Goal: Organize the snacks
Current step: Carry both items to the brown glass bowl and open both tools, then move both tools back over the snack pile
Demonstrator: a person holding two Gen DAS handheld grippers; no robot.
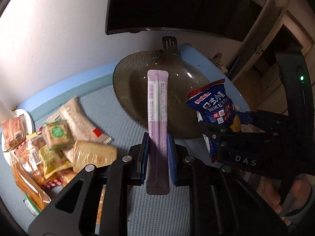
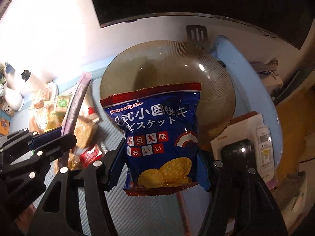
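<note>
While both grippers clamp snacks, L [image 1: 157,147] on purple stick [image 1: 157,108], R [image 2: 159,157] on biscuit bag [image 2: 157,133], glass plate [image 2: 220,82] beneath, snack pile [image 1: 59,137] left.

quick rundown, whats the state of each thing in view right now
left tongs: shut on the long purple stick sachet, held upright over the bowl
right tongs: shut on the blue biscuit bag with red edges, sealed, held in the air
ribbed smoky glass bowl: upright, no snacks inside
pile of wrapped snacks: loose, unsorted on the blue table
</note>
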